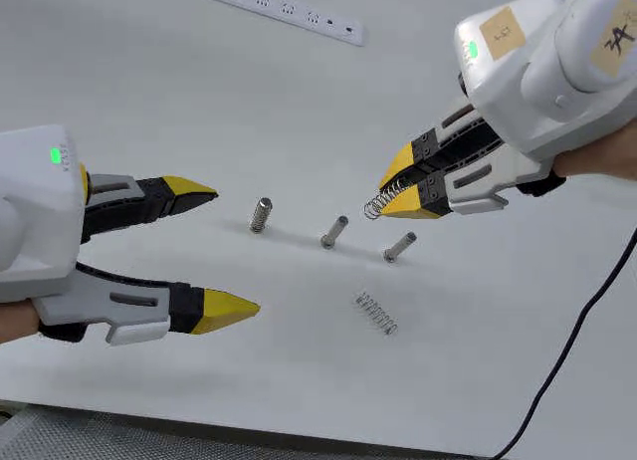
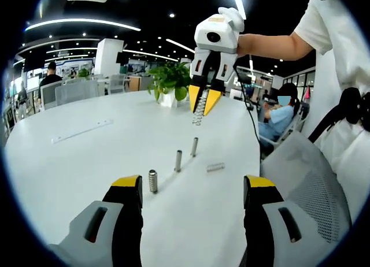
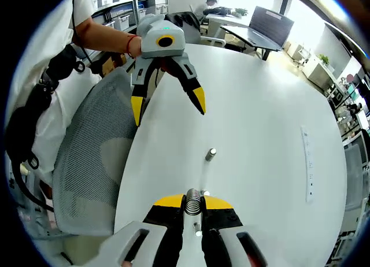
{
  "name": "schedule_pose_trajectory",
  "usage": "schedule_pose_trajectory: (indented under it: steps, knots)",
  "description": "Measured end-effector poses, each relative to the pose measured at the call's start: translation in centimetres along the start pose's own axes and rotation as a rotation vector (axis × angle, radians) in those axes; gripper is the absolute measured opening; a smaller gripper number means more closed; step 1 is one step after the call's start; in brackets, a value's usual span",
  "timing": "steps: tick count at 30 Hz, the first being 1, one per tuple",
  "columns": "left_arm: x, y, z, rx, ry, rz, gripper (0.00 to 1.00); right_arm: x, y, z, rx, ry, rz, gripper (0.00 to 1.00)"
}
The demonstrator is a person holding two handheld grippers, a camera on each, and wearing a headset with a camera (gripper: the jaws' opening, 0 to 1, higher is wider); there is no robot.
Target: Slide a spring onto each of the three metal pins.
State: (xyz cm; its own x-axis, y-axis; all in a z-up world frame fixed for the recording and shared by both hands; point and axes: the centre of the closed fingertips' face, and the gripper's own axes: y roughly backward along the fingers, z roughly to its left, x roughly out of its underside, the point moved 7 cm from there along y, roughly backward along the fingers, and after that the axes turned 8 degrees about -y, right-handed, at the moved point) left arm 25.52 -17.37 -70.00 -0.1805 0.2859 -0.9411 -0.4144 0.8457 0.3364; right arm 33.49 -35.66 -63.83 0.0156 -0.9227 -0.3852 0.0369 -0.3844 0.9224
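Yellow-tipped jaws of our right gripper (image 1: 386,196) are clamped on the held spring (image 1: 376,205), which we carry in the air above the white table (image 1: 149,102), slanting down toward the pins. In the head view the leftmost pin (image 1: 261,215) wears a spring; the middle pin (image 1: 334,231) and rightmost pin (image 1: 399,246) stand bare. A loose spring (image 1: 376,313) lies near them. Our left gripper (image 1: 236,249) hovers level, jaws spread wide, empty.
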Motion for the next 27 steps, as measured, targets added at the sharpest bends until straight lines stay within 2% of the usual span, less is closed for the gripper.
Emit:
schedule_pose_trajectory:
  steps: [12,22,27]
  knots:
    - [0.7,0.1,0.6,-0.004,0.000,-0.001,0.84,0.9,-2.2,-1.9,0.007,-0.025,0.023,0.07]
    - [1.1,0.2,0.9,-0.011,0.006,-0.011,0.92,1.2,-4.1,-2.5,-0.005,-0.028,0.049,0.07]
    - [1.5,0.2,0.8,-0.005,0.007,0.003,0.93,1.5,-4.9,-2.6,-0.012,-0.033,0.059,0.07]
